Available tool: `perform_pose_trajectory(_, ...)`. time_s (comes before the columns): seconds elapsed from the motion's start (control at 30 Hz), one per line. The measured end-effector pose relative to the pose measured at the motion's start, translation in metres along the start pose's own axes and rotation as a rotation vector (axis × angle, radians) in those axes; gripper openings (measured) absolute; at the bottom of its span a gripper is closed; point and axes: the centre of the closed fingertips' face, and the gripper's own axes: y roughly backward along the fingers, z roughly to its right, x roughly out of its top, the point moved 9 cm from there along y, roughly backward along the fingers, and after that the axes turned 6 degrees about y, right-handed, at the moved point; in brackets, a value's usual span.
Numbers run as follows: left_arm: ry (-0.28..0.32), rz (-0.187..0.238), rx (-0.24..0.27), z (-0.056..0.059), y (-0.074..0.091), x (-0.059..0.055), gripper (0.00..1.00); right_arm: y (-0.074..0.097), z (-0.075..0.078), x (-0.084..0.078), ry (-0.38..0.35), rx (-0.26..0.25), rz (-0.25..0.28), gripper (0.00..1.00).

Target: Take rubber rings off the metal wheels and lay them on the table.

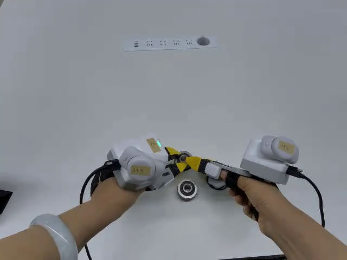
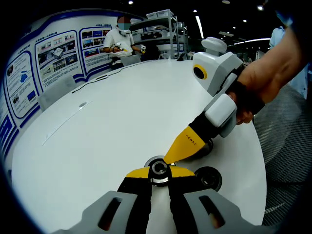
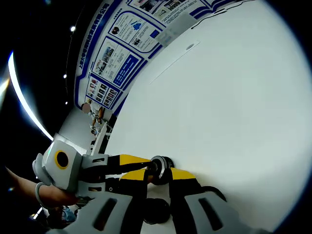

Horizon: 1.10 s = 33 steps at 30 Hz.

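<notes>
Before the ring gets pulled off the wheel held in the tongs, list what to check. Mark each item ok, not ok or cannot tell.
1. Hold of the left tongs on the wheel: ok, yellow tips flank it on both sides.
2. Bite of the right tongs on the rubber ring: cannot tell, the tips reach the wheel but the contact is hidden.
3. Wheel off the table: cannot tell.
4. Bare table for laying the ring: ok, open surface beyond the tongs.
5. Path past the second wheel: ok, it lies apart, nearer the person.
</notes>
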Motion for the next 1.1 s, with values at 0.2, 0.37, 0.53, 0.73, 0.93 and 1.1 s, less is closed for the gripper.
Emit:
perform_pose_trajectory(0.2, 0.000, -0.001, 0.000, 0.0000, -0.0001, 0.0000, 0.13, -0.0032, 0.0014, -0.0008, -0.012, 0.002, -0.002, 0.19)
perform_pose_trajectory(0.37, -0.002, 0.000, -0.002, 0.0000, -0.0002, -0.0003, 0.13, 0.0002, 0.0002, 0.0008, -0.010, 0.000, 0.003, 0.19)
perform_pose_trajectory(0.53, -0.002, -0.001, -0.001, -0.0001, -0.0003, -0.0003, 0.13, 0.0011, -0.0001, 0.0025, -0.001, 0.002, 0.005, 0.15)
perform_pose_trajectory(0.73, -0.003, -0.001, -0.002, 0.0000, 0.0001, -0.0001, 0.13, 0.0016, 0.0026, 0.0024, 0.019, -0.023, -0.004, 0.07)
perform_pose_trajectory(0.93, -0.003, -0.001, -0.002, -0.0001, 0.0001, -0.0001, 0.13, 0.0011, 0.0037, 0.0026, 0.031, -0.029, -0.009, 0.05)
perform_pose_trajectory(1.1, -0.002, -0.002, -0.002, 0.0000, 0.0002, 0.0000, 0.13, 0.0011, 0.0044, 0.0023, 0.038, -0.034, -0.008, 0.03)
